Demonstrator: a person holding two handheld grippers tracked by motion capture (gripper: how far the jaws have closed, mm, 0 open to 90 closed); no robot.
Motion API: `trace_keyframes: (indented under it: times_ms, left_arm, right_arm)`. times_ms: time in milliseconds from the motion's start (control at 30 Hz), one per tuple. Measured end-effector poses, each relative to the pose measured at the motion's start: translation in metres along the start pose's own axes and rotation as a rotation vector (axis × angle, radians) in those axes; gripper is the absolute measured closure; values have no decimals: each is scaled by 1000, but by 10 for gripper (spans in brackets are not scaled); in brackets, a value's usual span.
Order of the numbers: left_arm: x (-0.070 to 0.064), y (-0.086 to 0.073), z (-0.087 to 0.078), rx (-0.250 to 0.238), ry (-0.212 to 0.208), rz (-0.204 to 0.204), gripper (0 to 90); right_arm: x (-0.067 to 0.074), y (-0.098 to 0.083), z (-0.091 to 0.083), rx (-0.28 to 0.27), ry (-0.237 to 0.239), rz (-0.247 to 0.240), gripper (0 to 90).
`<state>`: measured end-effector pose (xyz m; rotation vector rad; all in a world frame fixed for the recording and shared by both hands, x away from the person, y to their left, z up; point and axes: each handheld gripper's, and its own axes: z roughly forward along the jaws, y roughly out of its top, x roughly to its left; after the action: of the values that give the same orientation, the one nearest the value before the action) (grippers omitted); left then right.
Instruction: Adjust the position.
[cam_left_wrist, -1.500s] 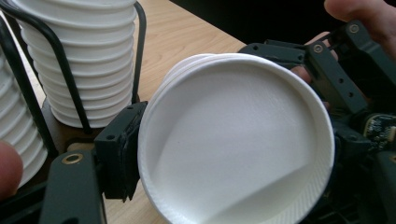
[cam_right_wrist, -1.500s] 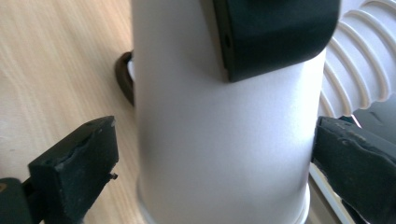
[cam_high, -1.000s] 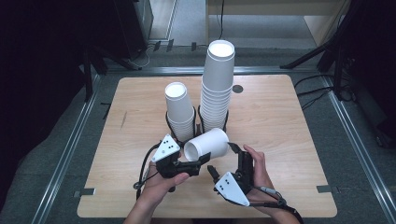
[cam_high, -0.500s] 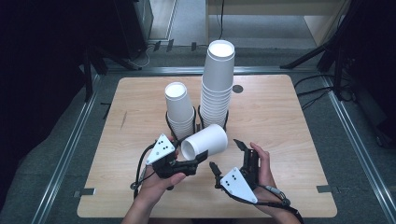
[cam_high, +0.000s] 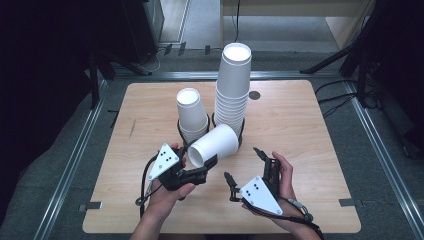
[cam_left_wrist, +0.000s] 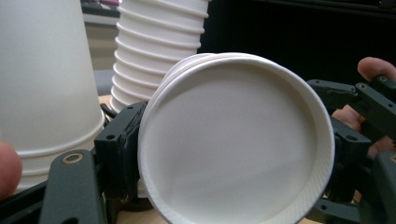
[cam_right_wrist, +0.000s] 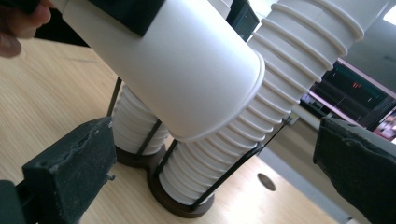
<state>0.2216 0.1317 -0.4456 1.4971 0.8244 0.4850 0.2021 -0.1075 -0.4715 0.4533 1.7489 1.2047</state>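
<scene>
Where the left gripper closes, fingers clamped on the wall of a white paper cup near its rim, pinching it tight. Cup held on its side above the bench, open mouth turned back toward the person, base pointing at the stacks. Seen down the left gripper view as a wide round mouth with black pads at either side. Right gripper just beside it to the right, fingers spread wide apart, nothing between them, cup's closed end hanging ahead of them. Behind the held cup, touching or nearly so, a tall stack of cups in a dark wire holder. Left of that, a shorter stack, likewise in a holder. Both stacks upright, mid-bench, close together. Dark floor and metal rails around.
</scene>
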Motion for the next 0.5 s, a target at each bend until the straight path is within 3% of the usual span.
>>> trace_keyframes:
  times_ms: [167, 200, 233, 267, 367, 500]
  left_arm:
    - [-1, 0, -1, -45, -4, -2, 233]
    - [-2, -1, -1, -55, -2, -3, 233]
    - [-2, -1, -2, -62, -1, -1, 233]
    - [-1, -2, -2, -90, -17, -5, 233]
    - [-1, -3, -2, -106, -22, -14, 234]
    - [-1, -7, 2, -130, 6, 2, 234]
  right_arm:
    - [-9, 3, 0, 12, 16, 143, 0]
    - [-9, 3, 0, 12, 16, 143, 0]
    - [-12, 3, 0, 14, 19, 187, 0]
    - [-13, 3, 0, 15, 15, 198, 0]
    - [-14, 3, 0, 18, 9, 221, 0]
    - [-16, 4, 3, 25, -10, 310, 0]
